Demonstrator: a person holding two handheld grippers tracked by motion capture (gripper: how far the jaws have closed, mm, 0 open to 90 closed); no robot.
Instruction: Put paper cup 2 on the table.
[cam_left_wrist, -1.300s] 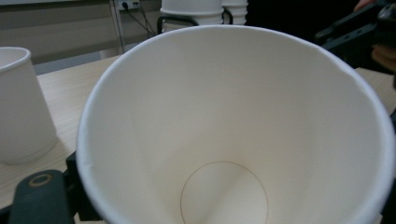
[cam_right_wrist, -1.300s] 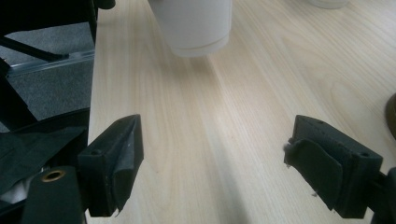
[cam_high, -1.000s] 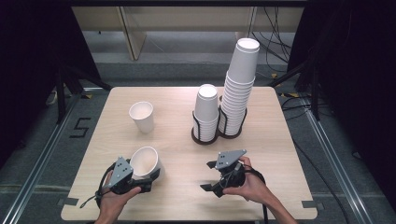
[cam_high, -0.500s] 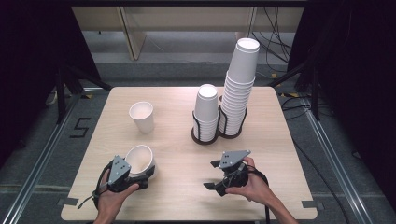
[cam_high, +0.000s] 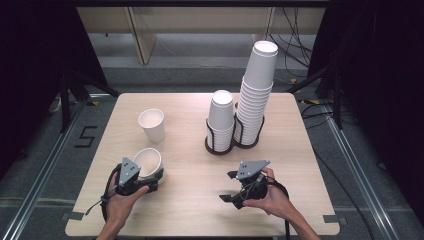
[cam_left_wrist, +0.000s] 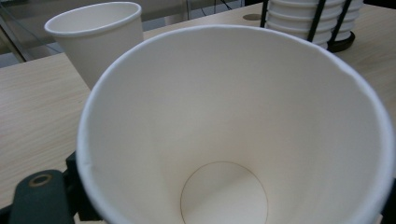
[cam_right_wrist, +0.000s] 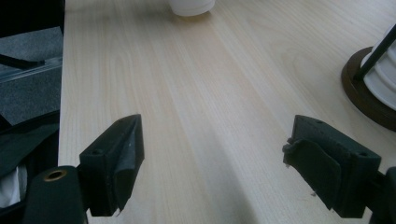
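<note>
My left gripper (cam_high: 148, 176) is shut on a white paper cup (cam_high: 148, 161) near the table's front left. The cup is tilted, and its open mouth (cam_left_wrist: 233, 130) faces the left gripper's camera. A second white cup (cam_high: 151, 125) (cam_left_wrist: 98, 37) stands upright on the table behind it. My right gripper (cam_high: 234, 189) (cam_right_wrist: 219, 163) is open at the front right, low over bare wood, with nothing between its jaws. Two stacks of white cups, a short one (cam_high: 221, 117) and a tall one (cam_high: 256, 92), stand in a black wire holder (cam_high: 220, 147) behind it.
The light wooden table (cam_high: 190, 175) has bare room between the two grippers. The holder's dark round base (cam_right_wrist: 366, 91) lies to the right in the right gripper view. Dark floor, cables and stand legs surround the table.
My left gripper has shifted slightly left and a little farther from the front edge with the cup. The right gripper has hardly moved.
</note>
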